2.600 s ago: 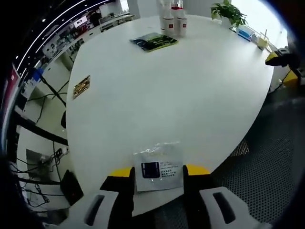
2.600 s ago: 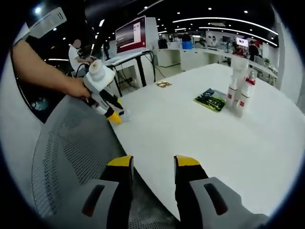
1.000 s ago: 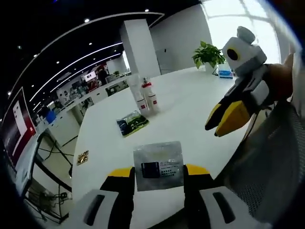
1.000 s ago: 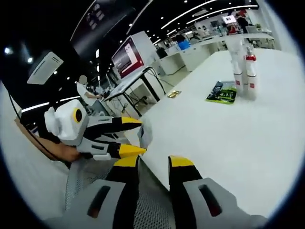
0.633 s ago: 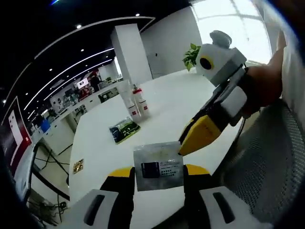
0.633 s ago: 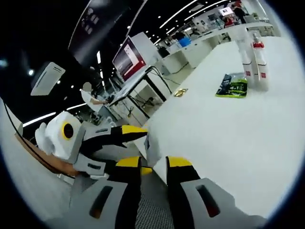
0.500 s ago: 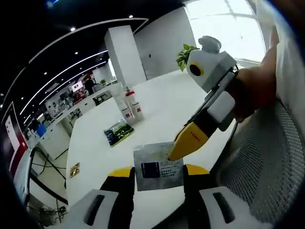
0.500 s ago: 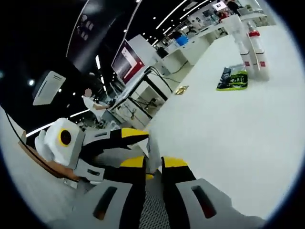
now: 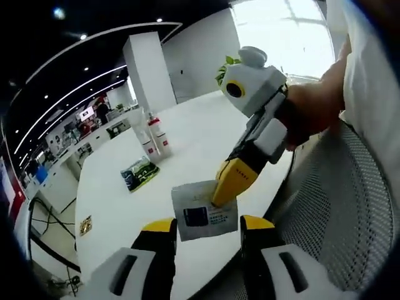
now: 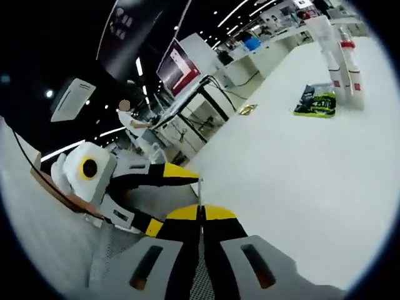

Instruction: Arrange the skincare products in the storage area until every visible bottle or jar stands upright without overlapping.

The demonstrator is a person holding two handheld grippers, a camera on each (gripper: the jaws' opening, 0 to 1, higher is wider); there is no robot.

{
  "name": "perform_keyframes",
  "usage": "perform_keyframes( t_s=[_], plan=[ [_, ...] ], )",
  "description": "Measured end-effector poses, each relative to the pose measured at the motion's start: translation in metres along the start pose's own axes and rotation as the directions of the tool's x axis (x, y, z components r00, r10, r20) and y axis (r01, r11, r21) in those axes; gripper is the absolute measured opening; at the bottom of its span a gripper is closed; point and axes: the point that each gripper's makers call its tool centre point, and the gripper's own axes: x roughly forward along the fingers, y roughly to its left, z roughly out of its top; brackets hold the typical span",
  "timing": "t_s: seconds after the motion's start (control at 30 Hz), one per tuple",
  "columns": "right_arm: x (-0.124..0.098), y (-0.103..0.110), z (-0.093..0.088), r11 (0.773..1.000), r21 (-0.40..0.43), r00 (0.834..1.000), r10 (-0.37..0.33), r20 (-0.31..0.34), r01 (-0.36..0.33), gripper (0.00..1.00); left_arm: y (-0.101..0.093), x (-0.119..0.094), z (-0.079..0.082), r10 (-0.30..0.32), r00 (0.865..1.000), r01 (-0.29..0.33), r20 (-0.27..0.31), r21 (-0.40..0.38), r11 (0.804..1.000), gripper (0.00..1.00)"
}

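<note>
Right gripper pinches the packet held by the left.

Left gripper view: the left gripper (image 9: 206,228) holds a flat packet (image 9: 204,211); the right gripper (image 9: 232,181), nearer than a second ago, now clamps its edge. Bottles (image 9: 155,134) stand far across the table (image 9: 194,137).
Right gripper view: its jaws have shut together on the packet, suggesting a handover.

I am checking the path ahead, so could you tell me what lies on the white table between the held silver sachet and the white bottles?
In the left gripper view, only the green-and-black packet lies between the silver sachet and white bottles; otherwise bare white table.
</note>
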Motion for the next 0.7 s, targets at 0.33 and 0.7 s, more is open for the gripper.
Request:
perform_keyframes(
  t_s=[0.33,0.7],
  plan=[
    [-0.019,0.016,-0.016,0.968,-0.162,0.971,0.164,-0.174,-0.192,0.00,-0.011,0.001,-0.002,-0.062,0.998,0.062,-0.011,0.007,0.998,0.37],
    [-0.009,0.031,-0.029,0.860,-0.431,0.943,0.153,-0.295,-0.274,0.00,-0.026,0.003,-0.010,-0.140,0.989,0.141,-0.057,0.015,0.990,0.24]
  ],
)
